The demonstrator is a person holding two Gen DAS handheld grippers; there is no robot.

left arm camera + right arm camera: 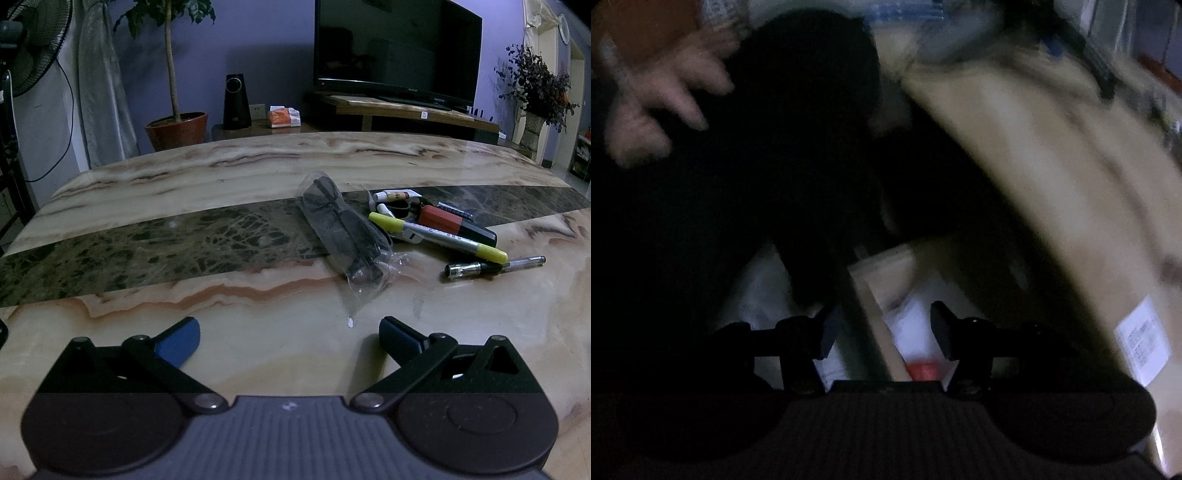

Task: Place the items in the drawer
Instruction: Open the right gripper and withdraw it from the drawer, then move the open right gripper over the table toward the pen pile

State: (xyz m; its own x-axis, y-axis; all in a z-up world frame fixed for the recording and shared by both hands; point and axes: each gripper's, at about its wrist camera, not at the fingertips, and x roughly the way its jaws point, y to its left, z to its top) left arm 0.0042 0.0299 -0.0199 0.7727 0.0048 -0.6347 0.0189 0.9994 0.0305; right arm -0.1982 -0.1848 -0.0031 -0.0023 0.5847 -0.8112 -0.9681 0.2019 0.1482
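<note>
The left gripper (290,338) hovers low over the marble table (184,173), its 2 blue-padded jaws spread wide with nothing between them. At 1 o'clock from it lies a clear bag (343,232) holding dark glasses. Just beyond, at 2 o'clock, sits the pile of small items: a yellow marker (437,236), a red-and-black block (456,225), a small tube (395,194) and, nearest, a pen (495,266). All lie on the table, well clear of the jaws.

The right wrist view is dark and blurred. The right gripper (882,330) has its jaws partly apart and empty. Below them shows the pale drawer (882,295), with something white and a red spot (921,369) inside; what these are I cannot tell. At 10 o'clock a hand (661,96) shows.
</note>
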